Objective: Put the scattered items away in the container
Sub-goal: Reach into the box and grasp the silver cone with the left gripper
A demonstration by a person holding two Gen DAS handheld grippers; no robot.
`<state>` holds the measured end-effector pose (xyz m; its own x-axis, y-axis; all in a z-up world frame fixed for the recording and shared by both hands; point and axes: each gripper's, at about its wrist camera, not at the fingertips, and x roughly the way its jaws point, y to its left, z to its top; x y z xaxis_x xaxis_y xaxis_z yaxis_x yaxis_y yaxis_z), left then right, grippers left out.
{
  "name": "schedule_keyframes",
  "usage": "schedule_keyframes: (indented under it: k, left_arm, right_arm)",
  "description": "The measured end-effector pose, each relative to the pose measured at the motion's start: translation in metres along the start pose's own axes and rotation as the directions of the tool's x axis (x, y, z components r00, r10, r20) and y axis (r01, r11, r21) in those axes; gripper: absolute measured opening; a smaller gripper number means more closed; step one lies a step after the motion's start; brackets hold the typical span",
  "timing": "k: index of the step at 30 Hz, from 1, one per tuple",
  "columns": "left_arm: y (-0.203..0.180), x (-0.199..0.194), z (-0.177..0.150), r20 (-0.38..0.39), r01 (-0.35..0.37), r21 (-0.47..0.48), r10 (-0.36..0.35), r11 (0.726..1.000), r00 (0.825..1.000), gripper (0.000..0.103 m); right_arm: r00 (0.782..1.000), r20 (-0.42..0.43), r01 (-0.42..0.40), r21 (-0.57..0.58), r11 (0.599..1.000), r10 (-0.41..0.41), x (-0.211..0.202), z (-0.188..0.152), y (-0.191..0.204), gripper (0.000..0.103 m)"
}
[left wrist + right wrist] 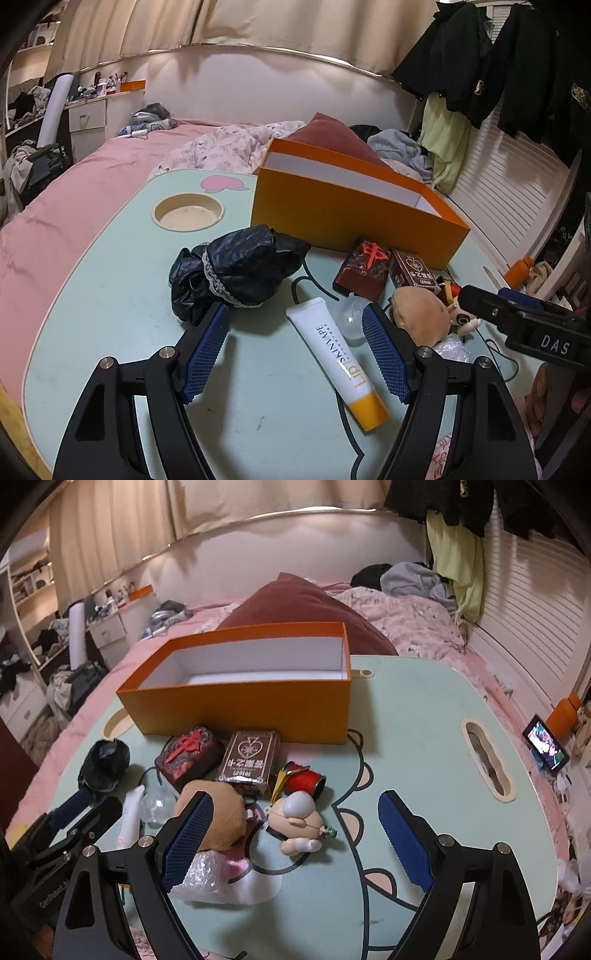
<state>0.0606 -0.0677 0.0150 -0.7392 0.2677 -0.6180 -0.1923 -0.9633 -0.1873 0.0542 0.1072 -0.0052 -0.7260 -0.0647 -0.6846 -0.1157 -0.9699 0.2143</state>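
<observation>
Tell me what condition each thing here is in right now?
Orange box: open, empty.
White tube: capped, lying flat on table.
Card pack: closed, lying flat.
Phone: screen on.
Left gripper: open, holding nothing.
Right gripper: open, holding nothing.

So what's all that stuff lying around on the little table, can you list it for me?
box: one, orange, white inside, back of table, nothing visible inside
table: one, pale green
black bundle: one, lace-trimmed, left
tube: one, white, yellow cap, between the left pads
dark red case: one, before box
card pack: one, brown, beside case
red spool: one, right of cards
figurine: one, beige, centre
tan plush: one, by right gripper's pad
left gripper: open
right gripper: open
</observation>
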Motion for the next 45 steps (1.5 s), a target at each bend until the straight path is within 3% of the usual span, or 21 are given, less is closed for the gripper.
schedule_keyframes:
  k: [4,7,10,12,14,18,21,33,36,40,42,45]
  left_arm:
    - [0.000,0.001,0.002,-0.009,0.022,0.007,-0.022,1.000,1.000,0.075]
    - [-0.001,0.006,0.019,-0.059,0.101,0.043,-0.099,0.994,0.993,0.075]
    - [-0.008,0.000,0.062,0.000,0.085,0.111,-0.085,0.990,0.996,0.075]
    - [-0.015,0.004,0.096,0.023,0.022,0.161,-0.026,0.987,0.999,0.075]
    - [-0.020,0.023,0.130,-0.020,-0.031,0.184,0.036,0.982,0.999,0.075]
    - [-0.018,0.061,0.161,-0.133,0.020,0.120,-0.004,0.993,0.991,0.075]
    - [-0.019,0.083,0.163,-0.191,0.004,0.113,0.018,0.994,0.981,0.075]
    - [-0.037,0.092,0.149,-0.237,0.003,0.190,0.043,0.982,0.971,0.075]
    - [-0.046,0.097,0.154,-0.303,0.024,0.246,0.054,0.969,0.951,0.075]
    - [-0.057,0.106,0.161,-0.414,0.028,0.293,0.101,0.956,0.905,0.075]
    - [-0.062,0.112,0.164,-0.455,0.018,0.313,0.133,0.949,0.881,0.075]
    - [-0.066,0.121,0.169,-0.475,-0.020,0.314,0.175,0.949,0.863,0.075]
  right_arm:
    - [1.000,-0.021,-0.007,-0.019,1.000,0.007,0.005,-0.002,0.003,0.091]
    - [1.000,-0.018,-0.018,-0.051,0.999,0.017,0.002,0.005,0.007,0.091]
    - [0.999,0.044,-0.003,-0.091,0.996,0.007,-0.006,0.032,0.012,0.091]
    - [0.998,0.066,0.028,-0.104,0.994,-0.021,-0.005,0.059,0.015,0.091]
    - [0.997,0.066,0.038,-0.098,0.994,-0.032,0.003,0.087,0.013,0.091]
    - [0.995,0.075,0.064,-0.070,0.996,-0.059,0.020,0.118,0.008,0.091]
    - [0.997,0.037,0.067,-0.060,0.996,-0.065,0.035,0.124,0.004,0.091]
    - [0.998,0.005,0.066,-0.102,0.993,-0.066,0.043,0.114,0.008,0.091]
    - [0.997,0.029,0.081,-0.115,0.990,-0.078,0.036,0.113,0.007,0.091]
    - [0.990,0.075,0.125,-0.136,0.983,-0.116,0.025,0.110,0.004,0.091]
    - [0.990,0.084,0.122,-0.127,0.984,-0.111,0.021,0.107,-0.001,0.091]
    - [0.990,0.094,0.112,-0.110,0.988,-0.102,0.016,0.104,-0.008,0.091]
